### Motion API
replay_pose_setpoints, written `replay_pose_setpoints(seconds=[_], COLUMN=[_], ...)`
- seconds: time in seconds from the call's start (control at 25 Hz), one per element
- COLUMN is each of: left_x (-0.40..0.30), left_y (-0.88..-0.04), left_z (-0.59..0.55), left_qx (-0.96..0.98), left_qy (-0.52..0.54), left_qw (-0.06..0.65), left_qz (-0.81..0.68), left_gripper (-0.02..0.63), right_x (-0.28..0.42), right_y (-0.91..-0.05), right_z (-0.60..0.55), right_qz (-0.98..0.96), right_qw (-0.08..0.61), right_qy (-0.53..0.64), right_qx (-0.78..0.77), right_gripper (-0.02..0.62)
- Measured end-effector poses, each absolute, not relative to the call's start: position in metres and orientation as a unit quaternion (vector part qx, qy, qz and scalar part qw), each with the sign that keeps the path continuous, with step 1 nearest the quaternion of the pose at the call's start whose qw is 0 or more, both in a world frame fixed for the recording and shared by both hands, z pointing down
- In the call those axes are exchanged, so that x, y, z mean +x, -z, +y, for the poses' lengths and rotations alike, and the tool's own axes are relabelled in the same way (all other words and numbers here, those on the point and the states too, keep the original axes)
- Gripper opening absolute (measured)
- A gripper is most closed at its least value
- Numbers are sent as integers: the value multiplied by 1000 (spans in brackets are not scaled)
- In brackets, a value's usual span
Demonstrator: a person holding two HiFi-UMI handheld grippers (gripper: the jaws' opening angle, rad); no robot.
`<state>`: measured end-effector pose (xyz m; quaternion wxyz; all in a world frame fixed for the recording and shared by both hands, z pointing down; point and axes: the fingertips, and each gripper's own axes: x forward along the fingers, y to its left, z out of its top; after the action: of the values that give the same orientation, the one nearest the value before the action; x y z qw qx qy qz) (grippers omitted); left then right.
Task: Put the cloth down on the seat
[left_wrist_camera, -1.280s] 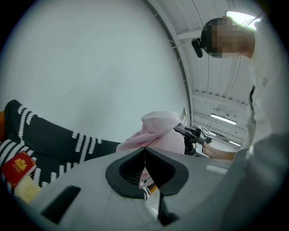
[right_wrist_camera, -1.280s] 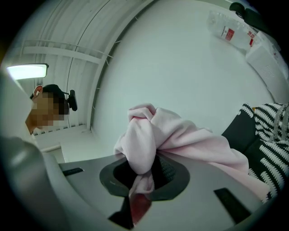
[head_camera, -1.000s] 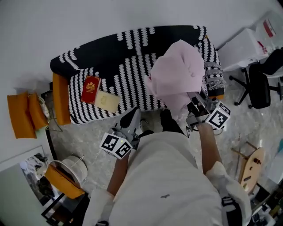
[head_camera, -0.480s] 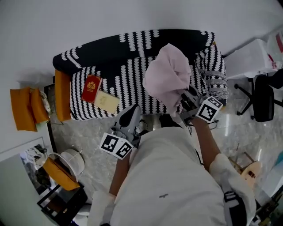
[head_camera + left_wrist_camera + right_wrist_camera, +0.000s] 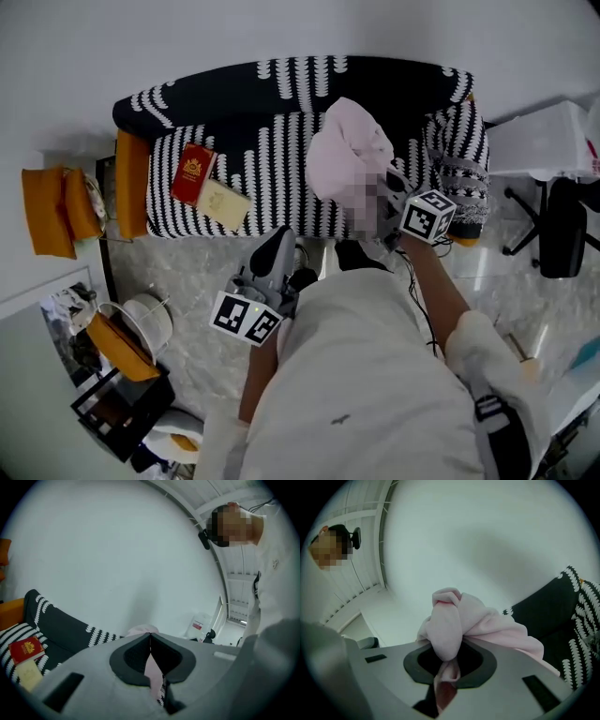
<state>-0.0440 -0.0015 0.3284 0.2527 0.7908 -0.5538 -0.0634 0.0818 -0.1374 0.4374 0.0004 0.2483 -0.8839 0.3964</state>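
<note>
Well, the striped sofa (image 5: 281, 178) takes up the far side of the room, and its seat is bare along the right half. Over that right end, up in the air and not touching the seat, hangs the pink cloth (image 5: 349, 155), bunched into a loose ball. It looks light and floppy to me, the sort of thing that sags wherever it isn't held. A pinch on any thick fold should carry it, and I'd expect it to slump once set down. The right gripper (image 5: 447, 663) has its jaws pinched narrow on a wad of it. The left gripper (image 5: 150, 638) sits low before the seat's front edge, jaws closed together on nothing. Toward the seat's left end lie a red booklet (image 5: 190, 174) and a cream card (image 5: 223, 205), well apart from the cloth.
</note>
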Motion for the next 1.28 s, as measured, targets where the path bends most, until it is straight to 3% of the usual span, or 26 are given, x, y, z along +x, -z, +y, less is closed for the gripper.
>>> replay_pose_setpoints(seconds=[0.72, 1.28], left_x=[12, 10], left_y=[-362, -398], left_z=[-28, -44], left_qx=[786, 766], left_qy=[49, 38], left_qw=[310, 358], left_qz=[-533, -533], left_gripper=[12, 12], right_x=[80, 75], right_y=[-602, -716], right_z=[-169, -171], right_qz=[-865, -830], right_qw=[159, 292], right_qy=[-399, -395], right_qx=[259, 264], right_gripper=[57, 57])
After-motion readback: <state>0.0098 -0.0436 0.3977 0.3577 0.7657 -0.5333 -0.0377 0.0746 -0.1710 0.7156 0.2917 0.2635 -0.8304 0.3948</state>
